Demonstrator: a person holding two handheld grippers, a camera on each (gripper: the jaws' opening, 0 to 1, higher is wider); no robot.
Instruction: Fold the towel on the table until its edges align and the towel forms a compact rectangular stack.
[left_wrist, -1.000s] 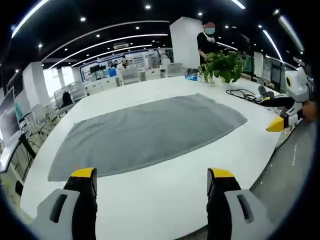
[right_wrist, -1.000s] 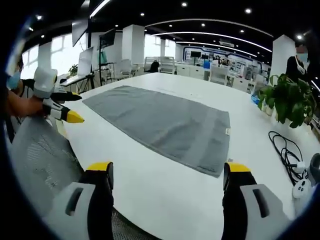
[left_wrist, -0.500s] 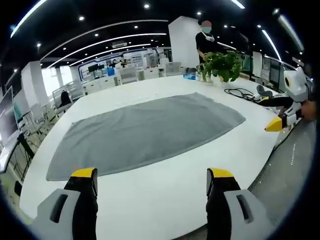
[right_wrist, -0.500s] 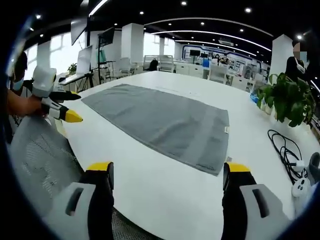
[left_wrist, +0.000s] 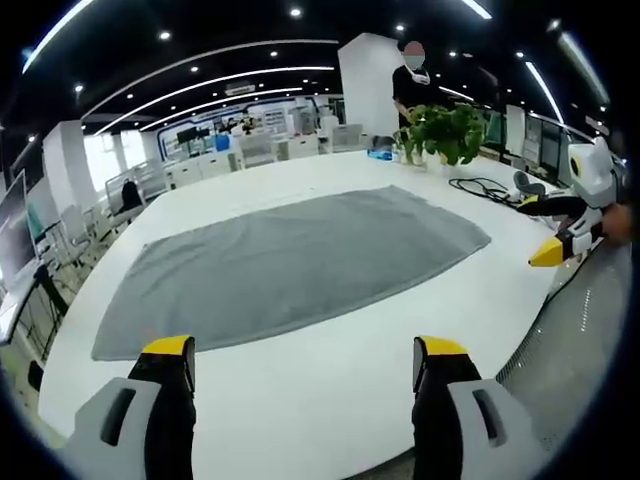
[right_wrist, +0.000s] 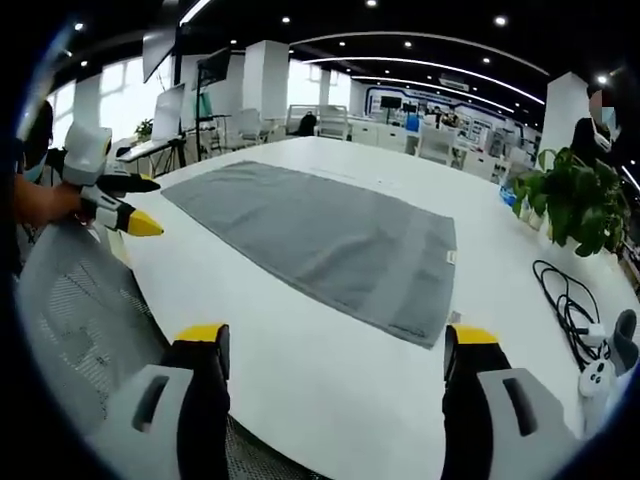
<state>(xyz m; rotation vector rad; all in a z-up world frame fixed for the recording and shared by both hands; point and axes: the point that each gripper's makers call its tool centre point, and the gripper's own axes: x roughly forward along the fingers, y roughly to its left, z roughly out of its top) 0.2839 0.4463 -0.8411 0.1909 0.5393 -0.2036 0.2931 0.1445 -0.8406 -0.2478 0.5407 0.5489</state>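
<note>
Lying flat: grey terry towel (left_wrist: 290, 265), unfolded, on glossy white table (left_wrist: 330, 380).

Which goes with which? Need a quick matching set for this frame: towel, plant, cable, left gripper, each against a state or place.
Things:
1. towel
2. potted plant
3. black cable
4. left gripper

States or places:
A. open, holding nothing
B. loose loops on the table near its edge
C. spread flat, unfolded
D. standing at the far end of the table

Pairs: 1-C, 2-D, 3-B, 4-A
</note>
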